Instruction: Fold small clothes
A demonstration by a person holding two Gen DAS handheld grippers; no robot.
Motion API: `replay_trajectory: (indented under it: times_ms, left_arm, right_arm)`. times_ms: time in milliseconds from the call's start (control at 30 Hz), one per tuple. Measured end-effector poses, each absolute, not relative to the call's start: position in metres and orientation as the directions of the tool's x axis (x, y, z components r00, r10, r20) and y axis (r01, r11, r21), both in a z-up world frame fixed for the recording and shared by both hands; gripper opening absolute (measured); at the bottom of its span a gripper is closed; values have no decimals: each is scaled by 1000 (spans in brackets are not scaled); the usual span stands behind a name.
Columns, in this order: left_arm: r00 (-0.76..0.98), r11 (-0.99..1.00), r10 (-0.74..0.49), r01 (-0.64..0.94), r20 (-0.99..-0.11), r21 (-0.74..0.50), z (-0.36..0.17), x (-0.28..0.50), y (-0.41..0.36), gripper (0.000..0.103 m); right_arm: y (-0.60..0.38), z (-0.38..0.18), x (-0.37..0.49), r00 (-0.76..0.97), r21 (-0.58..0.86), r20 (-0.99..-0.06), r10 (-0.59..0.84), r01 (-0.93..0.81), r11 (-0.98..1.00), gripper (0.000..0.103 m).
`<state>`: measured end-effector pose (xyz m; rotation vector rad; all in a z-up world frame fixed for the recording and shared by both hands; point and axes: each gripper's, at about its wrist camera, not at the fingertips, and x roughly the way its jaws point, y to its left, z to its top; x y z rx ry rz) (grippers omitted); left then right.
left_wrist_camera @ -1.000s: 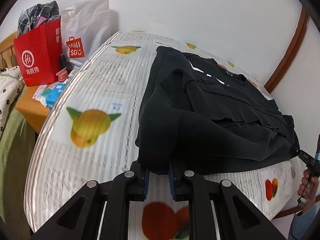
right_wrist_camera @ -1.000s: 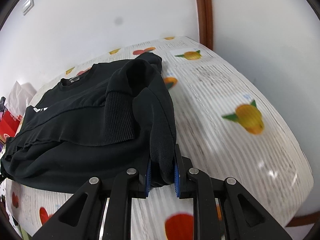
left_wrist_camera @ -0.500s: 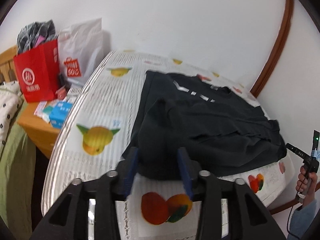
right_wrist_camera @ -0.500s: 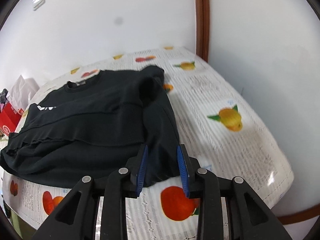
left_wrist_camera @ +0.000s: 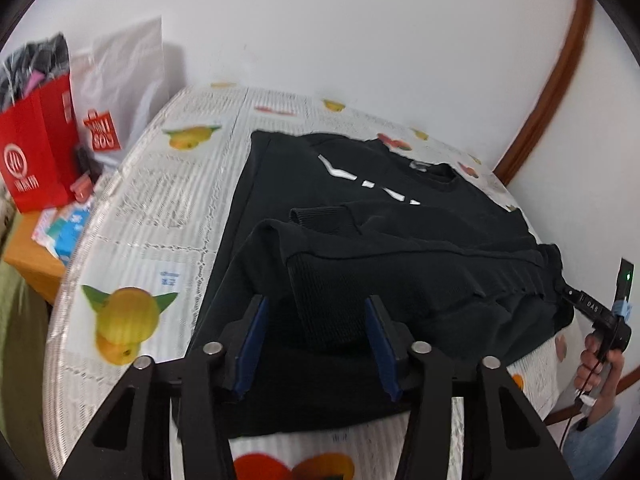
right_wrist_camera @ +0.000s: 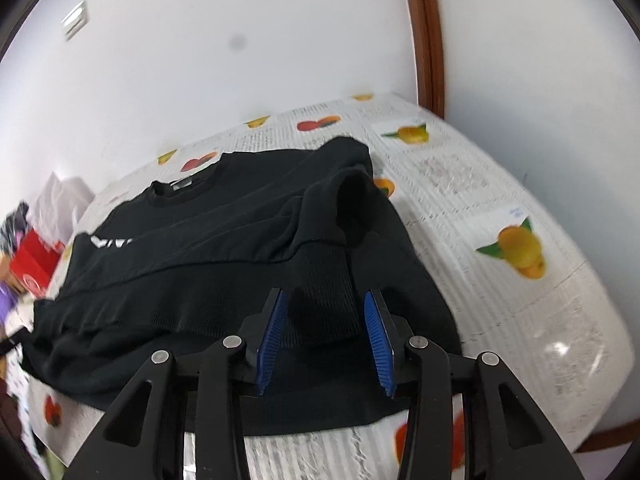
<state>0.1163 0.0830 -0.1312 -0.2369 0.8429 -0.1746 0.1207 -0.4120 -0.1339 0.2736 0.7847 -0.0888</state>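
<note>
Left gripper, black with blue ribbed pads: its jaws are closing, yet they stand apart with nothing pinched; dark fabric lies below and between them, untouched by the pads. Right gripper, same build: its jaws are opening, with the ribbed hem beneath the gap and no pad pressing on it.

Black long-sleeved sweatshirt with white chest lettering lies folded on the table, bottom hem doubled up over the body, a ribbed cuff lying across the middle, collar toward the wall.

Surface: table under a glossy white cloth printed with fruit and lines of text, rounded at the edge.

Room: plain white wall just behind the table; curved brown wooden trim runs up the corner. In the left wrist view, a red paper bag and a white plastic shopping bag stand on a low wooden stand beside the table. A small white vent plate sits high on the wall in the right wrist view.
</note>
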Motion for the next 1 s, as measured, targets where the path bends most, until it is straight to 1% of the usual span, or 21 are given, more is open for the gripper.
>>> replay_trajectory:
  times_ms: [33,133,200,233,267,300,333,367,400,433,500,633,733,867,1000]
  left_arm:
    - [646,956,-254,57,-720,-287,-134,123,84,39]
    - [625,957,-254,52,-739,-285,-141,138,81,39]
    - [607,955,-261,49,-750,-293,-146,147,79,36]
    - [601,954,-263,47,-755,-295,-147,150,78,33]
    - [595,955,-262,45,-760,-295,-147,153,77,25]
    - [598,959,-247,38,-762,-282,-146,154,74,20]
    - [610,964,-230,37,-758,-263,-142,153,72,10]
    - [619,965,-232,48,-750,-258,-137,153,71,9]
    - [637,965,-234,60,-735,-256,-129,152,70,8]
    - [650,965,-235,68,-723,-253,-122,150,70,8]
    - [678,962,-247,88,-692,-258,-104,147,69,8]
    - [740,968,-230,107,-632,-227,-70,144,61,8]
    - [773,975,-204,103,-601,-199,-57,151,56,8]
    - [776,973,-206,98,-596,-209,-55,171,56,8]
    - [773,980,-179,87,-608,-179,-65,195,51,8]
  right_arm:
    - [-412,-135,125,704,212,-709,21,185,960,41]
    - [-412,-137,139,705,225,-708,35,179,958,41]
    - [-412,-139,149,702,227,-711,36,181,957,41]
    - [-411,-140,155,699,230,-714,37,184,956,41]
    - [-411,-141,159,696,232,-717,37,189,954,41]
    - [-411,-141,162,697,233,-717,33,195,953,41]
    - [-410,-140,164,699,230,-715,29,195,953,35]
    - [-408,-138,165,702,221,-712,24,192,956,30]
    - [-406,-135,166,709,206,-705,16,183,961,19]
    - [-404,-131,165,722,194,-691,15,165,967,14]
    - [-404,-119,161,754,216,-656,38,139,966,11]
    - [-410,-95,156,795,279,-604,58,143,950,10]
    - [-411,-76,155,825,299,-562,58,137,944,10]
    - [-416,-59,166,846,342,-528,78,128,931,10]
    - [-415,-59,189,843,327,-533,70,130,936,10]
